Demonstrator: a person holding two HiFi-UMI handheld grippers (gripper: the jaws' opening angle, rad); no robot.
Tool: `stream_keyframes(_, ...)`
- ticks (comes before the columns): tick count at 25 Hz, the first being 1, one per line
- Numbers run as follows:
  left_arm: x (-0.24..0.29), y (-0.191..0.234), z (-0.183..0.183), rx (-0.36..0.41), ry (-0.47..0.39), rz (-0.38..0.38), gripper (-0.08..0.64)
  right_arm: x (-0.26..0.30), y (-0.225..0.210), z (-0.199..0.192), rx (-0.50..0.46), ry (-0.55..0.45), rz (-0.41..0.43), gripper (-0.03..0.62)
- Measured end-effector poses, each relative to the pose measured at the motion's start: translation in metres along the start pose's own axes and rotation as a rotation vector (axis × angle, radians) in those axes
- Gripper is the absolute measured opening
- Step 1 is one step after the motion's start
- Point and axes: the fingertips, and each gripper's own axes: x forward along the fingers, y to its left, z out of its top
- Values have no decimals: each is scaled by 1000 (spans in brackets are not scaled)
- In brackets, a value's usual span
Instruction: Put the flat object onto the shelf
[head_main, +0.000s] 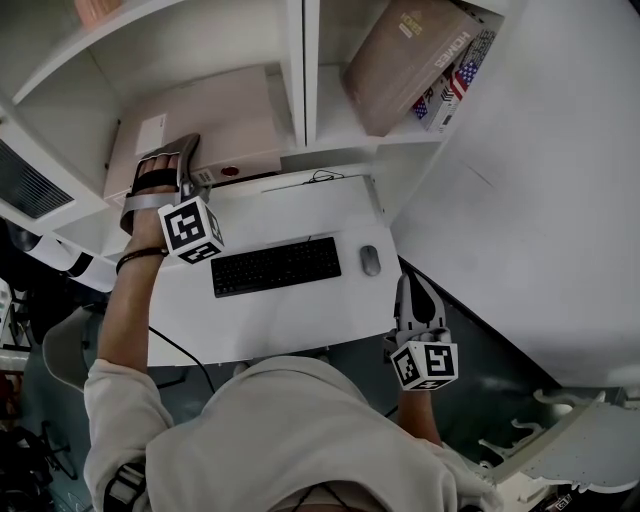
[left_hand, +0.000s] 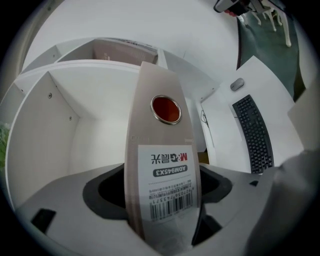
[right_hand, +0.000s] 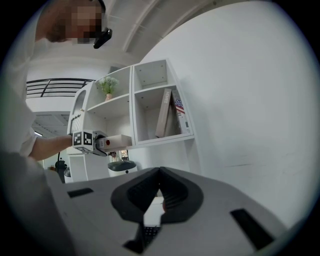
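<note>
The flat object is a pale pink binder (head_main: 215, 125) with a red ring hole and a barcode label on its spine (left_hand: 162, 150). It lies level in the lower left compartment of the white shelf (head_main: 297, 70), spine toward me. I cannot tell whether it rests on the board. My left gripper (head_main: 167, 152) holds the spine end, its pads against both sides (left_hand: 162, 170). From the right gripper view the binder (right_hand: 117, 141) shows far off at the shelf. My right gripper (head_main: 412, 285) hangs low beside the desk's right edge, shut and holding nothing (right_hand: 160, 172).
The right compartment holds a leaning brown box (head_main: 405, 60) and a flag-printed book (head_main: 452, 85). Below the shelf, the white desk (head_main: 290, 315) carries a black keyboard (head_main: 277, 266) and a grey mouse (head_main: 370, 260). A white wall (head_main: 540, 200) runs along the right.
</note>
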Motion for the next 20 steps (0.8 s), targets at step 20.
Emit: stream_keyframes(20, 38, 4, -5, 0, 1, -80, 442, -3, -7, -2, 4, 13, -35, 3)
